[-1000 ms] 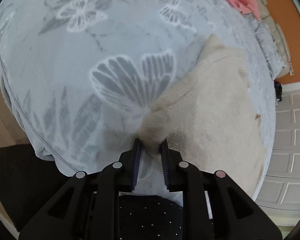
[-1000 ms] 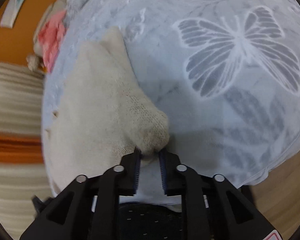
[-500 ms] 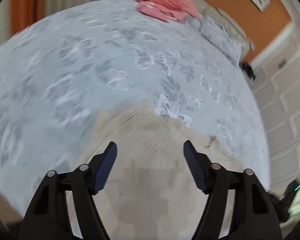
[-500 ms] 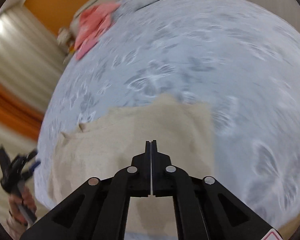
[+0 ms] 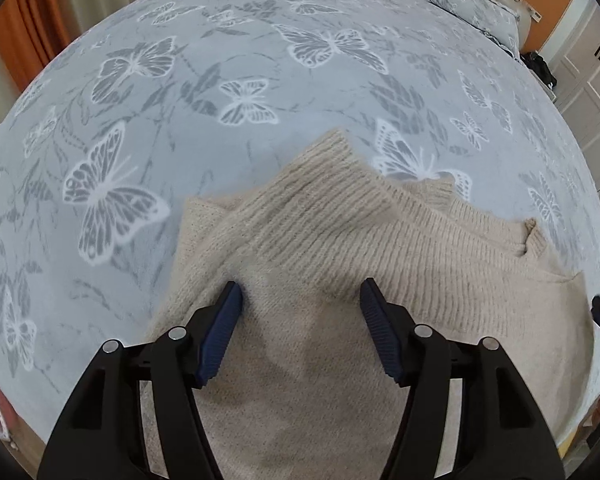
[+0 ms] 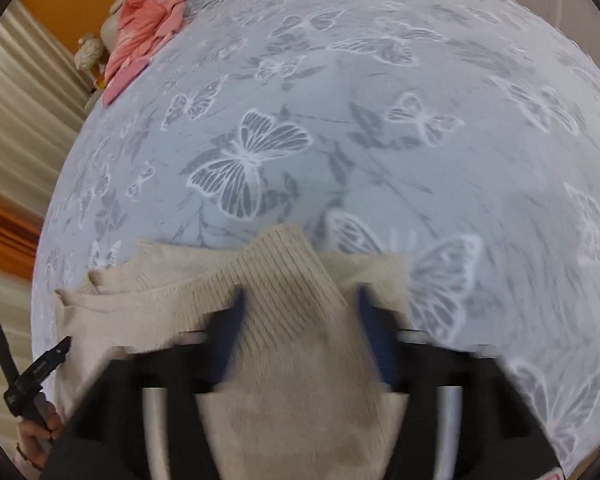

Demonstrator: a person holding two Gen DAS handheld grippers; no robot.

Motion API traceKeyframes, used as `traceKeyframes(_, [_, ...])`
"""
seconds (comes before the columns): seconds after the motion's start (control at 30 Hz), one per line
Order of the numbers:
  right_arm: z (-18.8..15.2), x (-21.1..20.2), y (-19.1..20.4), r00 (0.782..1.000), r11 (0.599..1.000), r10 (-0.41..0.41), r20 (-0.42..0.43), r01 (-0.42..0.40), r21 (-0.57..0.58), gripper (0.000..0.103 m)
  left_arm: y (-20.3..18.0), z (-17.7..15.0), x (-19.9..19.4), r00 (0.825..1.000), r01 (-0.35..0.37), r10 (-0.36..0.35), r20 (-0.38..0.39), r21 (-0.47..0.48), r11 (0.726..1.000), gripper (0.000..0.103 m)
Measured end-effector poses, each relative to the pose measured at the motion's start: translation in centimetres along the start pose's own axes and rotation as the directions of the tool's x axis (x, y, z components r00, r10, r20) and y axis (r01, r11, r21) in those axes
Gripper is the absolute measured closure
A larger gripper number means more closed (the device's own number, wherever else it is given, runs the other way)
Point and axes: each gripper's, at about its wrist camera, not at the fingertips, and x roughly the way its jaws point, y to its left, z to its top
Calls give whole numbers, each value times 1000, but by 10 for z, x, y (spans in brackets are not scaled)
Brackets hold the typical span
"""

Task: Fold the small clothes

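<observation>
A: Where does your sweater (image 5: 340,280) lie?

B: It lies on the bed (image 5: 220,128), on the gray cover with white butterflies, at the near edge. From the left wrist view it spreads directly under and ahead of your left gripper (image 5: 302,312). A ribbed band is folded over the body and points away from you, its tip just beside a white butterfly.

A: State of your left gripper?

B: Its jaws stand wide apart. The blue pads (image 5: 224,332) flank the knit, one on each side, with nothing clamped between them. The left pad sits at the fabric; whether it touches, I cannot tell.

A: And your right gripper (image 6: 300,328)?

B: That view is motion-blurred near the fingers. The jaws appear spread wide, and the ribbed band of the sweater (image 6: 284,300) runs up between them. Nothing is pinched that I can make out.

A: Anything else in view?

B: Pink clothes (image 6: 144,36) lie at the far end of the bed, well apart from the sweater. In the right wrist view, your left hand (image 6: 36,436) shows at the lower left edge, gripping the black handle of the other tool. A gray pillow (image 5: 468,4) sits at the head of the bed.
</observation>
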Motion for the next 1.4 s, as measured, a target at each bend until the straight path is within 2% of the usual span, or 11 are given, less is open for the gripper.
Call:
traceKeyframes(0.17, [1,27,11,996,997,-80,-33,79,-25,40,-4,-1,1,1000,-8,8,3,3,1000,42])
traceKeyframes(0.3, [-1,26,12,999,1000,-16,-31,16,-9,93,-4,-2,3,1000,-21,21,0,19,1000,41])
traceKeyframes(0.5, [18,-16,4,994,999,22,106,-26,38,95,-5,0,7,999,-32,32,-11,28,999,41])
traceKeyframes(0.67, [17,27,-34,999,991,-53,-10,54,121,96,-7,-1,11,999,-51,51,-11,47,998,38])
traceKeyframes(0.83, [18,18,-31,998,985,61,-1,-60,159,86,-6,3,6,999,-40,40,-15,13,999,39])
traceKeyframes(0.93, [19,6,-17,998,994,65,10,-65,90,63,0,10,-14,996,77,-74,54,-54,996,37])
traceKeyframes(1.07, [18,10,-6,996,993,90,14,-91,70,44,8,33,-19,988,121,-106,117,-132,984,13])
traceKeyframes(1.17, [20,24,-6,995,992,100,-17,-99,81,43,12,50,10,989,145,-140,41,-157,977,13])
traceKeyframes(1.23, [21,25,-2,993,992,114,-11,-113,56,75,11,55,19,987,158,-153,42,-158,975,35])
traceKeyframes(1.3, [22,15,6,991,991,132,17,-133,35,93,13,61,14,981,192,-185,62,-152,969,98])
traceKeyframes(1.4, [25,-24,16,973,982,188,131,-189,-5,94,24,62,-7,961,266,-244,133,-183,947,99])
